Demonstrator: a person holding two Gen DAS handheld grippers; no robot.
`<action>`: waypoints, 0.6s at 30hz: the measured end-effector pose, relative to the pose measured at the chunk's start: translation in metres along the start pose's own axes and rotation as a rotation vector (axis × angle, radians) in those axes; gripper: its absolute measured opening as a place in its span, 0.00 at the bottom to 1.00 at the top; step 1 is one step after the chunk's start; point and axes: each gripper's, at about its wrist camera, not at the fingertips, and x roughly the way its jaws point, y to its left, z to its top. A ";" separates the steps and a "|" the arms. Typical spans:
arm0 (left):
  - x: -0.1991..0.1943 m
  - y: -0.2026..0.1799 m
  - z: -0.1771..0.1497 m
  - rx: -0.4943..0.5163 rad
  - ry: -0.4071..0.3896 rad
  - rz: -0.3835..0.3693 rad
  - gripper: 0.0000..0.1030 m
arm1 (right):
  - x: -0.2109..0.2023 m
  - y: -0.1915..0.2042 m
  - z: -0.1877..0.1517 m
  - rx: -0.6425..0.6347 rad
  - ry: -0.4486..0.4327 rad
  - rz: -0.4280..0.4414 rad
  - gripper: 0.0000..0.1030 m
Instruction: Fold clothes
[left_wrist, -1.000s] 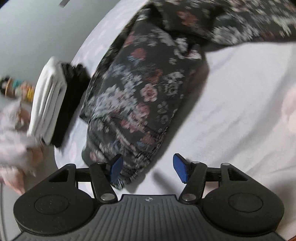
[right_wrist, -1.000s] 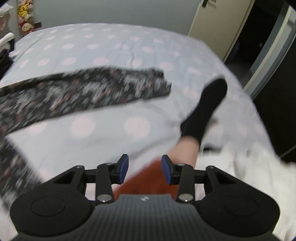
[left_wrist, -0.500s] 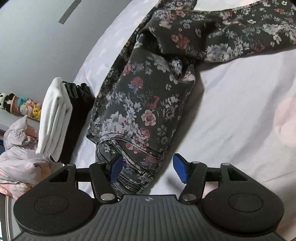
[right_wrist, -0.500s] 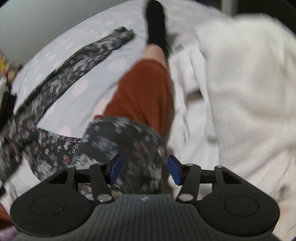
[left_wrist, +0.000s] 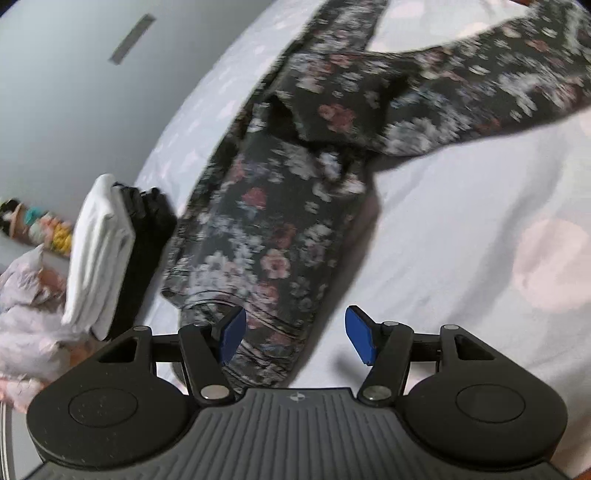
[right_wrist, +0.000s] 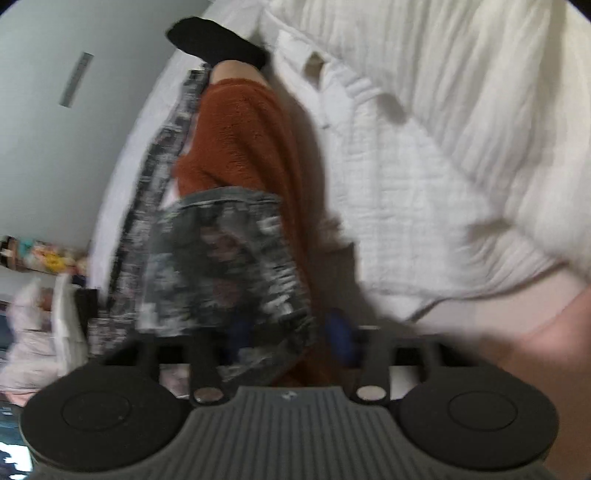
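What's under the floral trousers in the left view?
The floral trousers lie on the pale spotted bedsheet, one edge beside the black folded stack. Whatever sits beneath the fabric itself is covered, so that cannot be seen.

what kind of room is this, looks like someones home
Most likely a bedroom in a home. The work surface is a bed with a polka-dot sheet, a bulky white duvet is bunched at one side, and a row of small plush toys lines a shelf by the wall.
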 end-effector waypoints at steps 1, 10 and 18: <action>0.001 -0.002 -0.002 0.014 0.002 -0.003 0.69 | -0.005 0.006 0.000 -0.019 -0.017 -0.013 0.26; 0.005 -0.011 -0.007 0.086 -0.016 -0.010 0.69 | -0.095 0.128 0.040 -0.320 -0.300 0.010 0.20; -0.004 -0.013 -0.003 0.100 -0.089 -0.036 0.69 | -0.166 0.260 0.103 -0.564 -0.629 -0.070 0.19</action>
